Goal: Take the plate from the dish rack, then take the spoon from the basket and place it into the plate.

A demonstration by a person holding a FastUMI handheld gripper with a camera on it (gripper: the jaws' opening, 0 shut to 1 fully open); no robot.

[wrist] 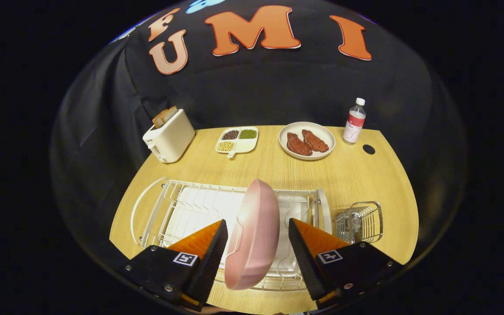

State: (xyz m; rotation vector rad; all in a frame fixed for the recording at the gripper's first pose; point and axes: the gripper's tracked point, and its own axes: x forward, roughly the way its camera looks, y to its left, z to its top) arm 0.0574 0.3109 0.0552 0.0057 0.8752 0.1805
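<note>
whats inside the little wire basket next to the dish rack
The wire basket holds a spoon standing in it; its bowl shows through the wires, while the handle's lower end is hidden behind the finger. The open gripper straddles the pink plate.

the plate [254,234] stood on edge in the rack [182,210], between the open fingers of the gripper [257,236], with a gap at each side and neither finger touching it. the rack's wire prongs crowded the room left of the plate. to the right, the basket [360,221] stood just beside the rack, a spoon [355,224] in it. bare table [278,168] lay beyond the rack; the toaster [169,135], tray [237,140], meat dish [306,140] and bottle [354,121] lined the far edge.
</note>
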